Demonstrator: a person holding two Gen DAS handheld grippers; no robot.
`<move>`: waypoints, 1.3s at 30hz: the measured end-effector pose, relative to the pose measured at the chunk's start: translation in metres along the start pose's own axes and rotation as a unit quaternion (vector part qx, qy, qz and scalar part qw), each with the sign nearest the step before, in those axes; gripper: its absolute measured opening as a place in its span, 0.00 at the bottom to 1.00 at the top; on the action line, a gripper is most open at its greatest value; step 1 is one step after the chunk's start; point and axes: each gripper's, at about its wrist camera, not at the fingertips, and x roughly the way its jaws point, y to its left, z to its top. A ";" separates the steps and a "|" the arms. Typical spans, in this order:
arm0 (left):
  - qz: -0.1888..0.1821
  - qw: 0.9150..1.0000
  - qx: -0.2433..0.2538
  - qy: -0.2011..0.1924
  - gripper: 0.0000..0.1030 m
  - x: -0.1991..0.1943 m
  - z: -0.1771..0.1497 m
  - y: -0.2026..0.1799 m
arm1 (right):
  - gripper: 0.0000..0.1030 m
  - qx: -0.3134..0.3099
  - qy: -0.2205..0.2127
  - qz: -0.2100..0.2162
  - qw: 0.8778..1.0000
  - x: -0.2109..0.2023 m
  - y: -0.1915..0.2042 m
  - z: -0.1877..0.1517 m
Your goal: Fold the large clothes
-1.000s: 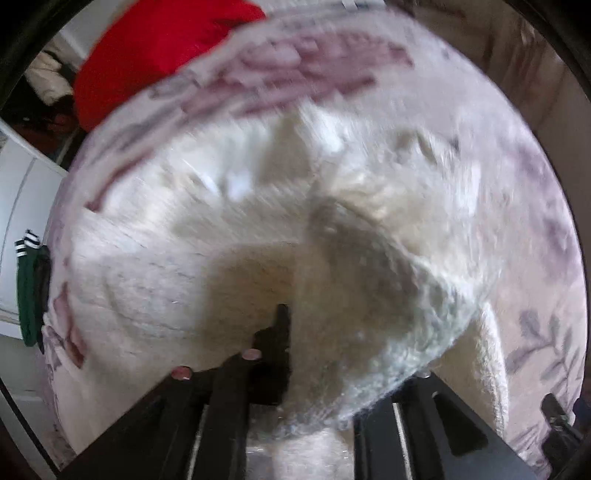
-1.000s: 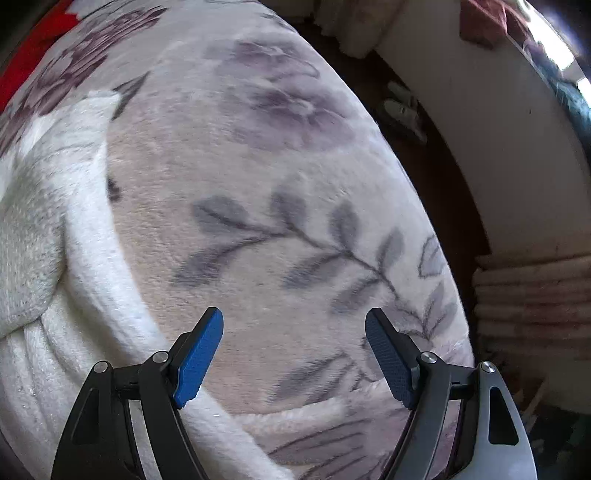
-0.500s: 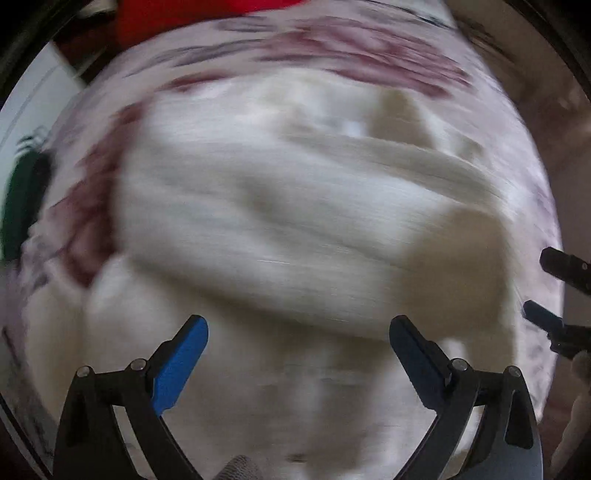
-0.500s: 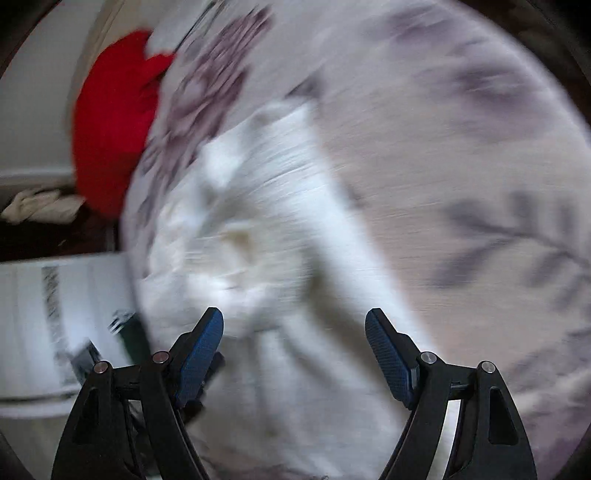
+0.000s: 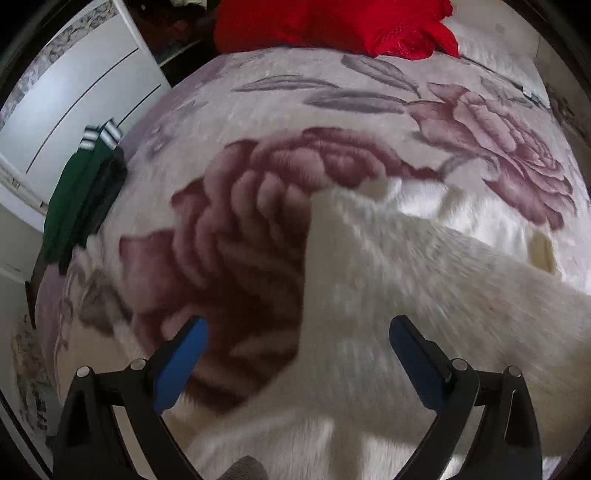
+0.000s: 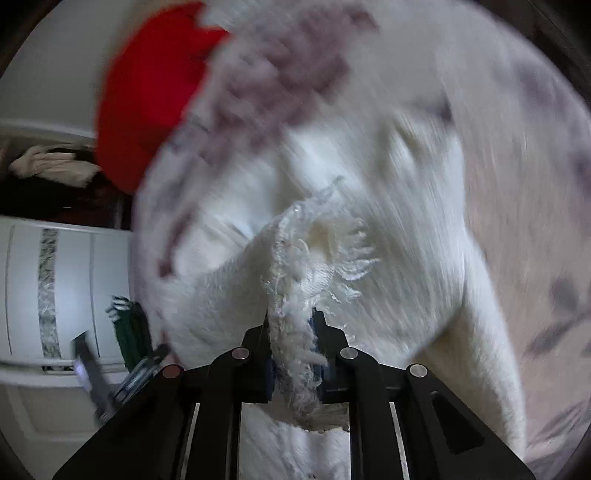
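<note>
A large white fluffy garment lies on a bed covered by a floral blanket. My left gripper hangs open above the garment's left edge, nothing between its blue pads. In the right wrist view the jaws of my right gripper are closing on a frayed, fringed edge of the white garment, which is pinched between the pads and lifted into a ridge. The rest of the garment spreads blurred beyond it.
A red pillow lies at the head of the bed, also the red pillow in the right view. Green clothes with white stripes lie at the bed's left edge. A white wardrobe stands beside the bed.
My left gripper let go of the white garment, opened wide and swung left over the blanket. My right gripper swung from the bare blanket to the garment and closed on its fringed edge.
</note>
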 end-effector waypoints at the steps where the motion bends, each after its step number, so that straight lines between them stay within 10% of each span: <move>1: 0.009 1.000 0.009 0.007 0.98 0.014 0.006 -0.005 | 0.16 -0.011 -0.003 -0.002 1.000 -0.004 0.006 0.008; 8: 0.021 0.996 0.074 0.051 1.00 0.093 0.015 -0.025 | 0.21 0.026 0.103 -0.157 0.982 0.095 -0.059 0.022; 16: -0.009 1.000 0.015 0.003 1.00 0.021 0.023 0.033 | 0.57 0.067 0.033 -0.166 0.983 0.041 -0.046 0.018; 23: 0.034 0.997 0.055 0.041 1.00 0.092 0.029 0.001 | 0.63 0.068 0.061 -0.131 0.987 0.062 -0.060 0.018; 25: 0.042 0.996 0.063 0.049 1.00 0.110 0.024 -0.008 | 0.60 0.076 0.086 -0.130 0.985 0.080 -0.074 0.014; 27: 0.040 0.997 0.063 0.024 1.00 0.091 0.028 -0.004 | 0.26 0.065 0.090 -0.125 0.986 0.089 -0.072 0.011; 29: 0.015 0.999 0.037 0.005 1.00 0.067 0.030 0.010 | 0.18 0.060 0.074 -0.128 0.987 0.079 -0.063 0.011; 34: -0.015 0.999 -0.039 -0.012 1.00 0.019 0.030 0.058 | 0.15 0.078 0.007 -0.096 0.992 0.010 -0.042 0.018; 39: -0.021 0.999 -0.030 0.015 1.00 0.037 0.037 0.040 | 0.15 0.088 0.019 -0.155 0.984 0.002 -0.074 0.031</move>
